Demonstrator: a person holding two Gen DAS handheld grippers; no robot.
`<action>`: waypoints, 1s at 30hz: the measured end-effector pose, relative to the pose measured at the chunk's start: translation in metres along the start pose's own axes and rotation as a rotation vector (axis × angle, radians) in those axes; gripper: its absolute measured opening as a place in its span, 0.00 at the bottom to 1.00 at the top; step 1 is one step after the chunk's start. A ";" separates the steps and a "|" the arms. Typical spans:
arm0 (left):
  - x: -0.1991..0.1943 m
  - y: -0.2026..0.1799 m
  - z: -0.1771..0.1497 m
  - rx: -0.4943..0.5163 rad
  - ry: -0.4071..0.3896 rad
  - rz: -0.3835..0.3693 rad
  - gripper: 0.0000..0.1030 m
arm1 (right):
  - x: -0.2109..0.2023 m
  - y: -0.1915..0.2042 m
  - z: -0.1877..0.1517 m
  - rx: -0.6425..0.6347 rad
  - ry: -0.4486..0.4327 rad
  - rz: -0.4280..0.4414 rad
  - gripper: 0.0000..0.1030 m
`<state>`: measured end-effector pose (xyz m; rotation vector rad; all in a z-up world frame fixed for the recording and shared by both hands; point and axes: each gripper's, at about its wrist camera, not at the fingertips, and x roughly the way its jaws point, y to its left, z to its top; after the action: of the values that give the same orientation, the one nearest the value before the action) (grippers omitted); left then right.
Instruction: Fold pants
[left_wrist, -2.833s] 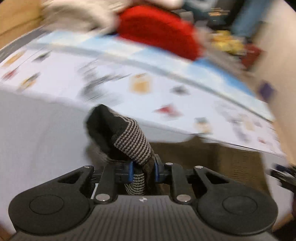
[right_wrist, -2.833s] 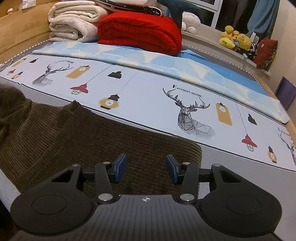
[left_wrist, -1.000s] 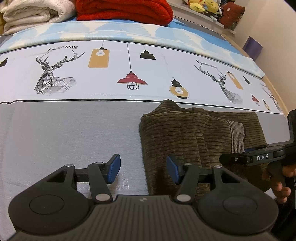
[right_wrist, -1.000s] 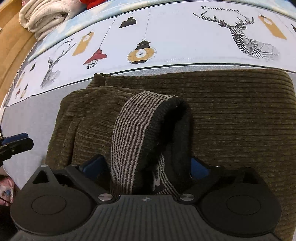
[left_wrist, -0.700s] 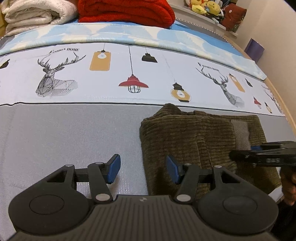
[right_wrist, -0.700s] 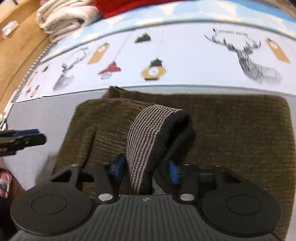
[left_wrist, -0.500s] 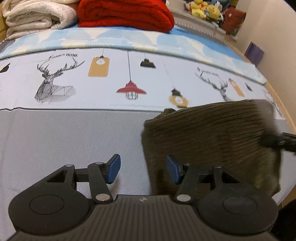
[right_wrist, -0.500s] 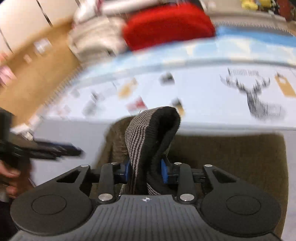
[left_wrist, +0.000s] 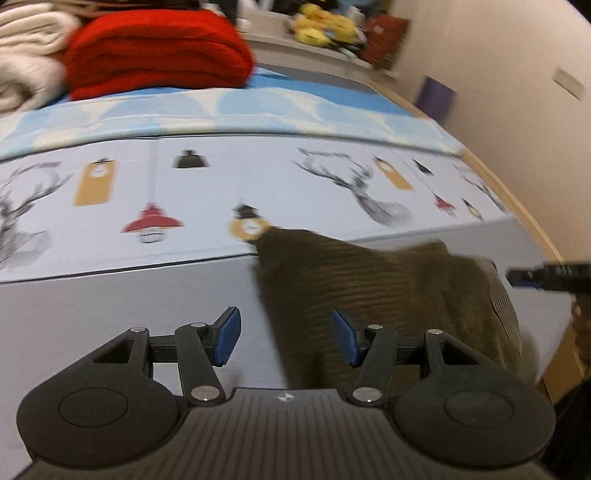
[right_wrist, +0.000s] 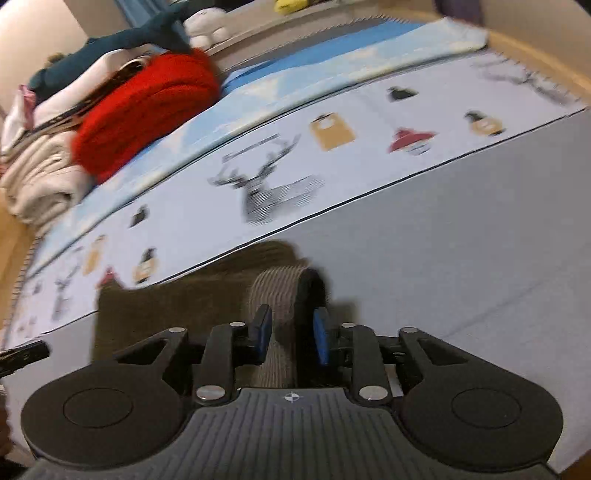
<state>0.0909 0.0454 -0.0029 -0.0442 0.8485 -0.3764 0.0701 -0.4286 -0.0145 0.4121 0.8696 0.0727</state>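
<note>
The dark olive corduroy pants (left_wrist: 376, 291) lie folded on the grey part of the bed, at the right in the left wrist view. My left gripper (left_wrist: 286, 338) is open and empty, hovering over the pants' left edge. In the right wrist view my right gripper (right_wrist: 291, 334) is shut on the striped waistband (right_wrist: 280, 295) and holds it up above the rest of the pants (right_wrist: 177, 310). The right gripper's tip shows at the right edge of the left wrist view (left_wrist: 546, 275). Both views are blurred.
A printed bedsheet with deer and lamps (left_wrist: 221, 177) covers the bed. A red folded blanket (left_wrist: 155, 51) and white blankets (right_wrist: 40, 181) are stacked at the back. Plush toys (left_wrist: 325, 29) sit on a ledge. The wooden bed edge (left_wrist: 532, 221) runs along the right.
My right gripper has closed on the waistband and is swinging it sideways over the pants. My left gripper stays open and has shifted slightly.
</note>
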 end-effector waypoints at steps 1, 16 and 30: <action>0.003 -0.007 -0.001 0.020 0.007 -0.026 0.58 | -0.001 -0.006 0.000 0.030 0.012 0.026 0.41; 0.045 -0.082 -0.048 0.418 0.300 -0.240 0.51 | 0.026 0.025 -0.024 -0.131 0.238 0.033 0.67; 0.097 -0.060 -0.001 0.141 0.114 0.081 0.40 | 0.048 0.031 -0.020 -0.133 0.217 -0.068 0.69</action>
<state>0.1300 -0.0438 -0.0621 0.1431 0.9312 -0.3645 0.0898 -0.3825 -0.0491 0.2521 1.0856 0.1137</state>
